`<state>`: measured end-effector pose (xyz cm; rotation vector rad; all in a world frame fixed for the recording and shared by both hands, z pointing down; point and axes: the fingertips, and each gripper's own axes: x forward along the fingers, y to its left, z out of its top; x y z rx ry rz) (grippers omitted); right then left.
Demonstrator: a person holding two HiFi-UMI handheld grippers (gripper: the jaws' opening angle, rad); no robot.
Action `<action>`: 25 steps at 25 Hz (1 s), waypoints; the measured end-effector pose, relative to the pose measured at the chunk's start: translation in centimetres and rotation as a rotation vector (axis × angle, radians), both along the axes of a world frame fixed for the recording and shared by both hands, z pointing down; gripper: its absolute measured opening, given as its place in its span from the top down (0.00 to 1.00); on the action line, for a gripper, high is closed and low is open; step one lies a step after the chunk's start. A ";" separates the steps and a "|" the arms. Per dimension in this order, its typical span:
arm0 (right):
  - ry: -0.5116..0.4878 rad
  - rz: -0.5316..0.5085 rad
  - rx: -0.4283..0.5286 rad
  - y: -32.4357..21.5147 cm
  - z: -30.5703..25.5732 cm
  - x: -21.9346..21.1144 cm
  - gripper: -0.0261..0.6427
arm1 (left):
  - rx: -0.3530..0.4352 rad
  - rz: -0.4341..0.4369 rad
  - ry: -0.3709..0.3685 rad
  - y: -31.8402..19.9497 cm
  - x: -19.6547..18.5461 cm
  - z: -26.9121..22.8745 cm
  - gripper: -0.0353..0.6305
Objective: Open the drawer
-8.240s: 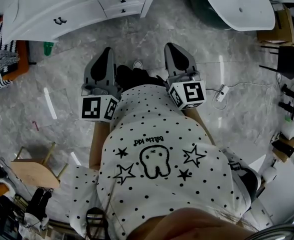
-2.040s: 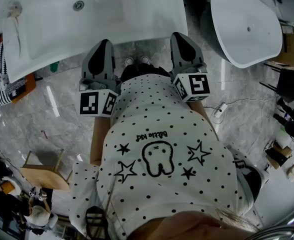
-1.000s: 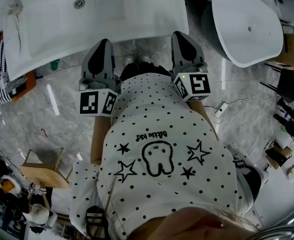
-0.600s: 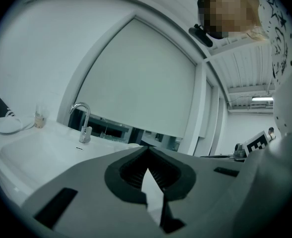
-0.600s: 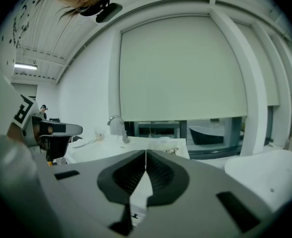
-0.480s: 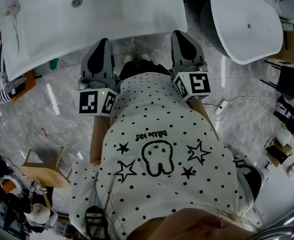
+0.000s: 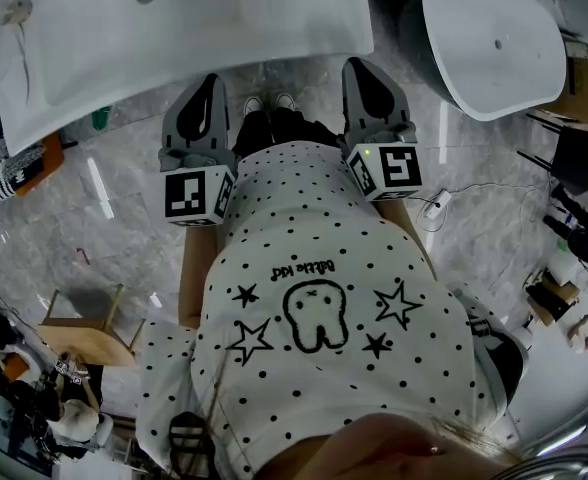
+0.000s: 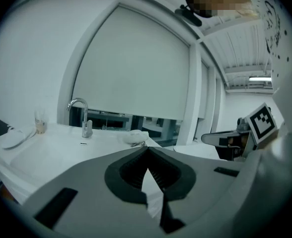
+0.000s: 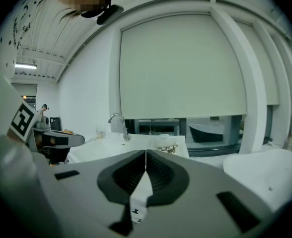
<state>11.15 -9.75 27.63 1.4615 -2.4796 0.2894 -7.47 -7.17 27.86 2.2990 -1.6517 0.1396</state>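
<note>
Left gripper and right gripper both clenched, empty — tips toward twelve o'clock, near the white vanity top, faucet at ten o'clock in the left gripper view

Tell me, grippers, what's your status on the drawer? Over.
Both shut, empty: left gripper, right gripper. Small drawer handle low ahead of right gripper, untouched. White countertop hides drawer from head view.

Head camera: high, looking steeply down over dotted shirt to floor and white counter. Cameras on left gripper and right gripper: low, close behind jaws (they fill the lower frame), roughly level, facing blind. All share white counter.
</note>
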 end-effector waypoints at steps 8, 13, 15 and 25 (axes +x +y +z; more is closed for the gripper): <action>0.033 0.021 -0.015 1.5 0.6 1.1 0.94 | -0.109 -0.006 -0.048 1.3 0.0 6.3 0.94; 0.068 0.019 -0.024 2.9 0.5 1.7 0.94 | -0.178 -0.010 -0.052 2.6 0.2 10.0 0.94; 0.076 0.002 -0.033 3.1 0.8 1.9 0.94 | -0.205 -0.017 -0.051 2.6 0.7 11.7 0.94; 0.087 -0.083 -0.032 3.6 2.4 1.6 0.94 | -0.334 0.045 -0.061 2.6 3.9 20.7 0.84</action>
